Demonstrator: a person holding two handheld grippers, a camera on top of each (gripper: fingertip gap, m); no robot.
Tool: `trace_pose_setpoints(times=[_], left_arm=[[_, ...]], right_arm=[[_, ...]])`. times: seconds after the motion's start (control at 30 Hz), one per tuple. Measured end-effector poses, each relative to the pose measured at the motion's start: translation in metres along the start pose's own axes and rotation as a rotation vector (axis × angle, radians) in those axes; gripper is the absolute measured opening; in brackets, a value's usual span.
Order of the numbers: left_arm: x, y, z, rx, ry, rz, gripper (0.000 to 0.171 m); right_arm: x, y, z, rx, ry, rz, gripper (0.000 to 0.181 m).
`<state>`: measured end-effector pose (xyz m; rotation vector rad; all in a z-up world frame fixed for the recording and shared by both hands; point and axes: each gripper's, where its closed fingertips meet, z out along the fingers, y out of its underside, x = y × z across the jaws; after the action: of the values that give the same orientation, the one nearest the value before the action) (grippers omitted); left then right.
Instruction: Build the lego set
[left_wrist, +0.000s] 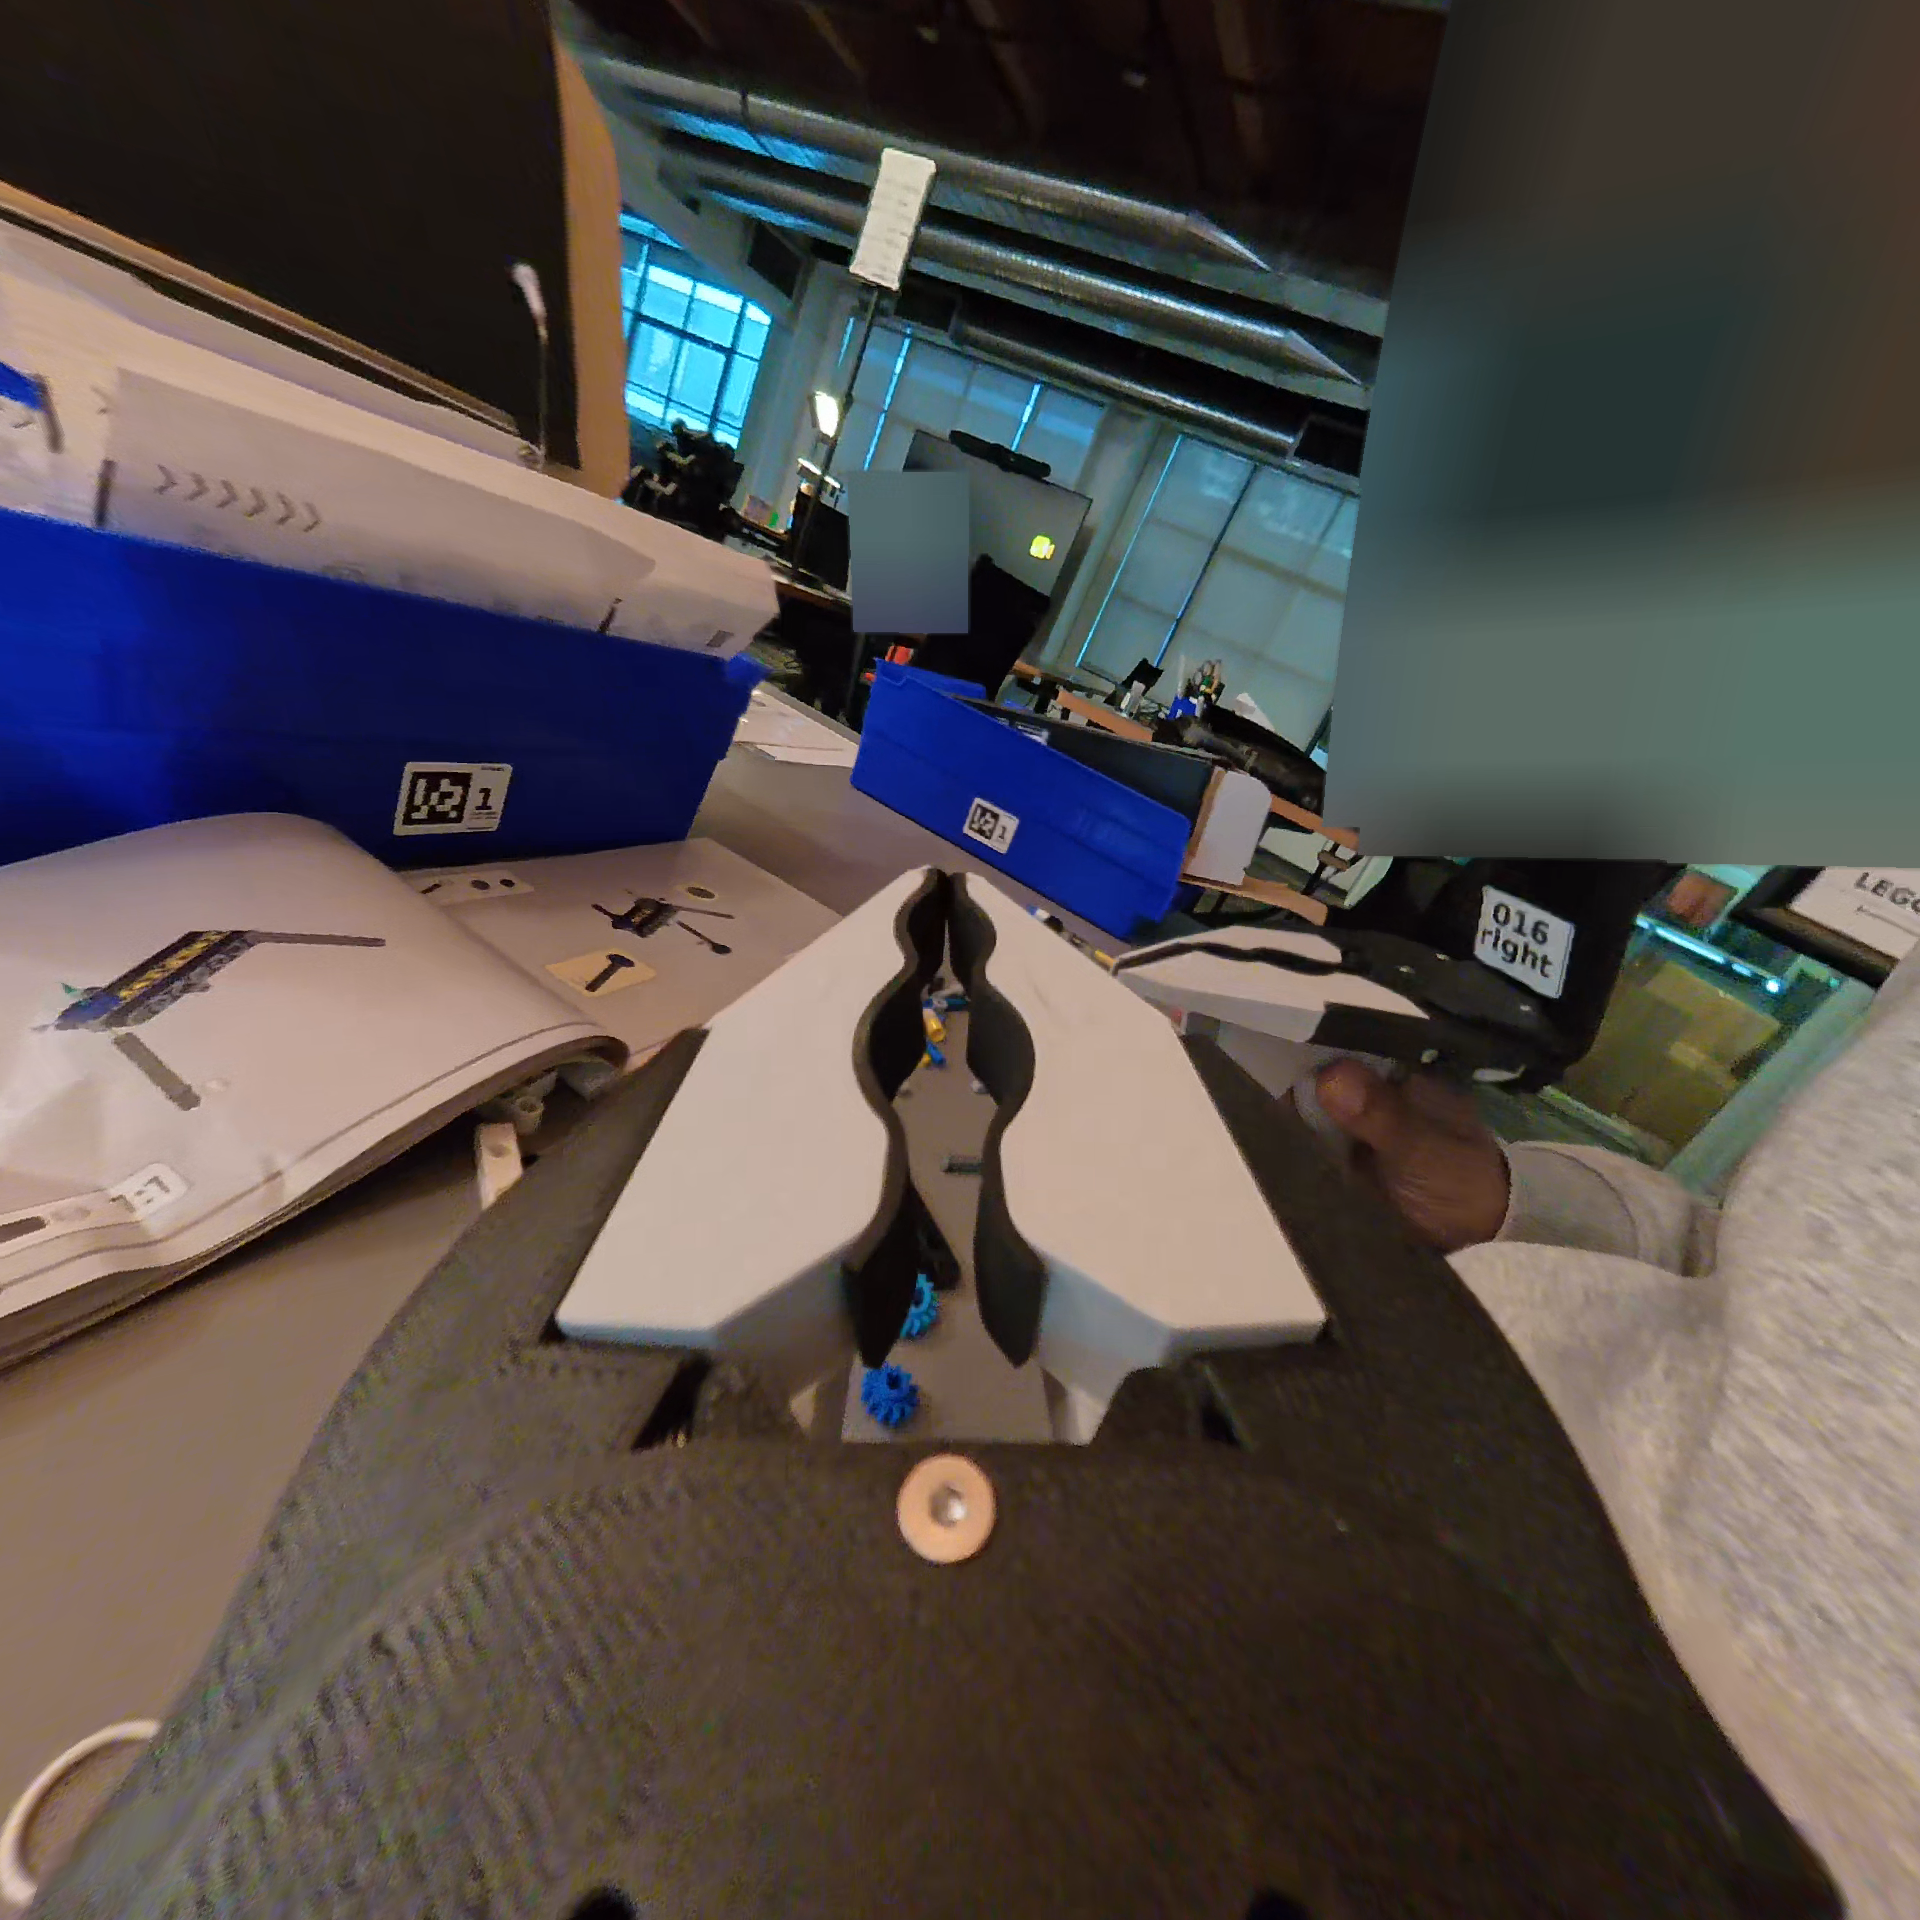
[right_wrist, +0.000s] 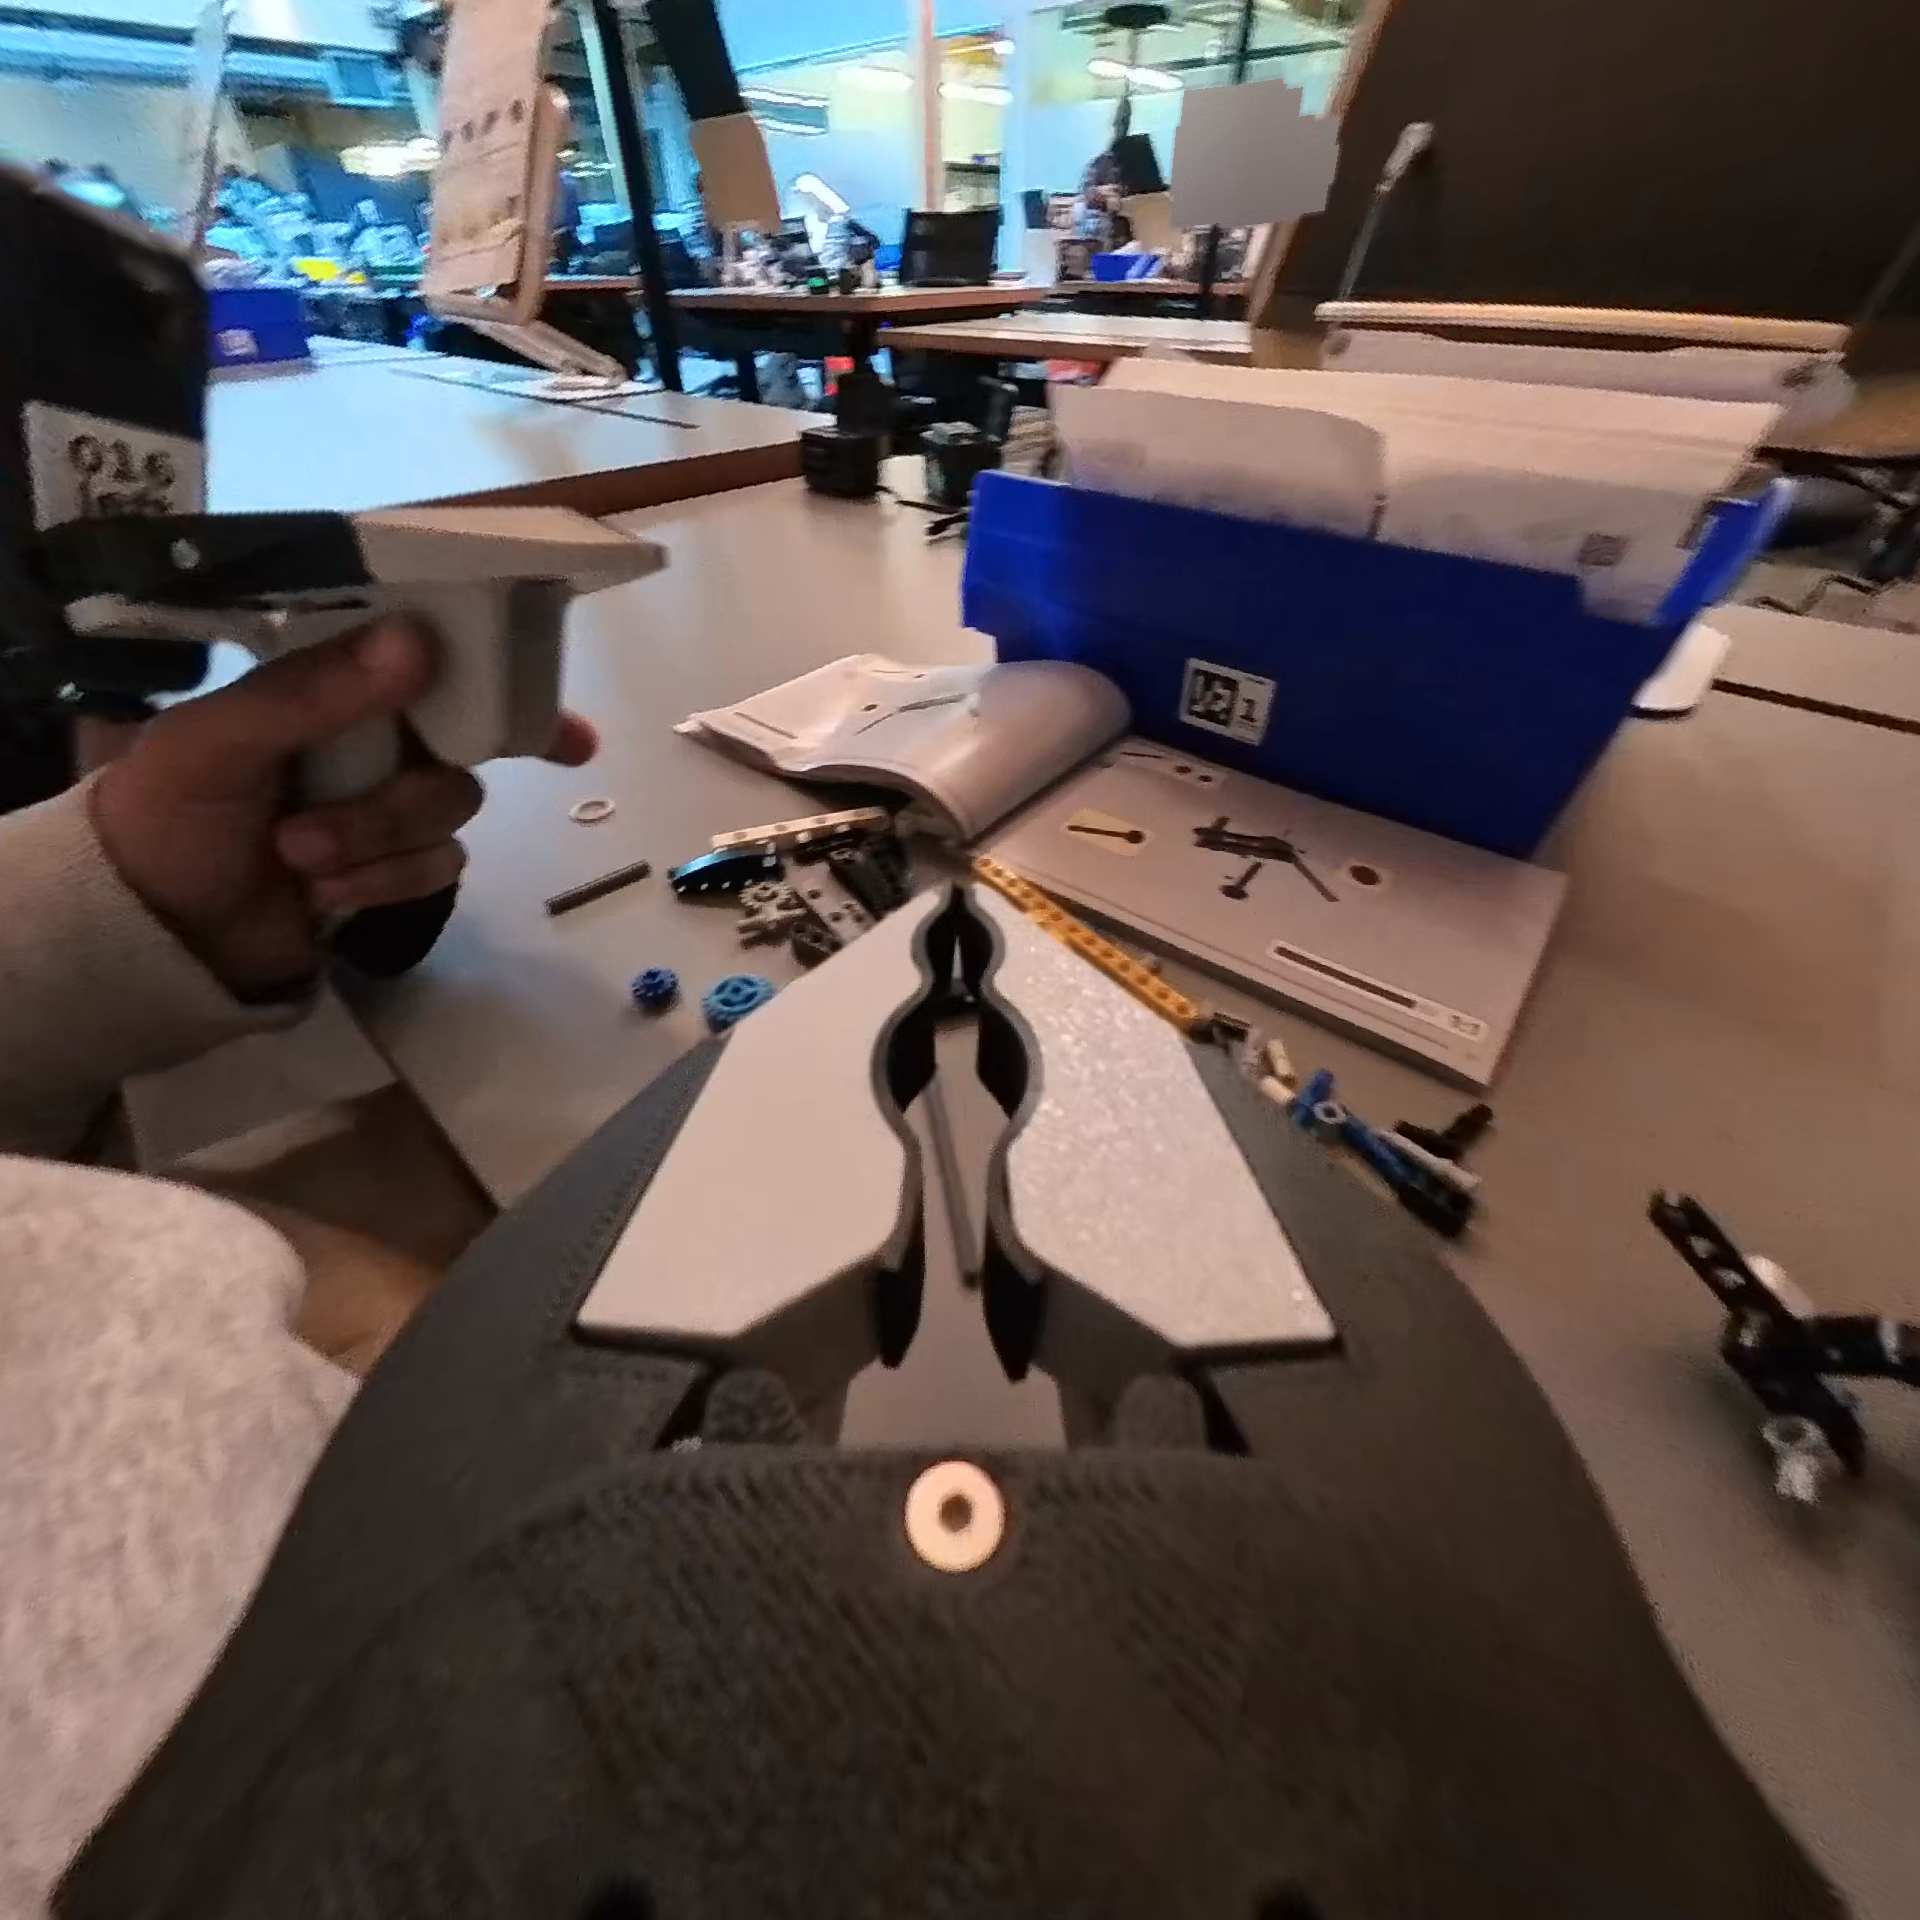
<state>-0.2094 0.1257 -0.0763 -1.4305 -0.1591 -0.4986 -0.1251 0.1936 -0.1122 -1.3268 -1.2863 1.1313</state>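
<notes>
Both the left hand-held gripper (left_wrist: 943, 894) and the right hand-held gripper (right_wrist: 954, 902) hover pinched shut and empty above lego pieces (right_wrist: 800, 894) scattered on the worktop (right_wrist: 1683, 987) beside the open instruction booklet (right_wrist: 1278, 894), where closed jaws lowered carelessly could knock small parts away.

My right gripper (left_wrist: 1127, 961) wore a white printed sticker (left_wrist: 1519, 940); the near blue bin (left_wrist: 260, 707) carried a coded tag (left_wrist: 452, 798), the far blue bin (left_wrist: 1070, 831) a second tag (left_wrist: 989, 826).
</notes>
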Motion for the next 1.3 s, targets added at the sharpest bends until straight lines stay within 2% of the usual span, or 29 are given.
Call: trace_pose_setpoints(times=[0.13, 0.27, 0.5, 0.7, 0.8, 0.9, 1.03, 1.2, 1.3], left_arm=[[-0.009, -0.005, -0.005, 0.024, -0.027, -0.032, 0.0], [-0.008, -0.006, -0.006, 0.027, -0.011, -0.047, 0.0], [-0.012, -0.002, -0.003, 0.009, -0.042, -0.005, 0.0], [-0.016, -0.002, -0.003, 0.032, -0.044, -0.055, 0.0], [-0.024, -0.002, 0.0, 0.037, -0.067, -0.036, 0.0], [-0.026, -0.007, -0.001, 0.073, -0.102, 0.006, 0.0], [-0.022, -0.003, 0.003, 0.041, -0.124, 0.073, 0.0], [-0.039, -0.004, 0.003, 0.045, -0.215, 0.03, 0.0], [-0.042, -0.004, 0.002, 0.048, -0.218, -0.001, 0.0]], right_arm=[[0.014, 0.007, 0.002, -0.054, 0.024, 0.066, 0.0], [0.012, 0.015, 0.005, -0.117, -0.014, 0.07, 0.0], [0.007, 0.027, 0.013, -0.195, 0.014, -0.015, 0.0], [0.0, 0.043, 0.02, -0.288, 0.09, -0.215, 0.0], [0.0, 0.047, 0.022, -0.319, 0.092, -0.218, 0.0], [0.003, 0.045, 0.022, -0.312, 0.081, -0.162, 0.0], [0.001, 0.041, 0.02, -0.281, 0.067, -0.148, 0.0], [-0.003, 0.045, 0.021, -0.309, 0.042, -0.151, 0.0], [-0.004, 0.042, 0.02, -0.293, 0.028, -0.143, 0.0]])
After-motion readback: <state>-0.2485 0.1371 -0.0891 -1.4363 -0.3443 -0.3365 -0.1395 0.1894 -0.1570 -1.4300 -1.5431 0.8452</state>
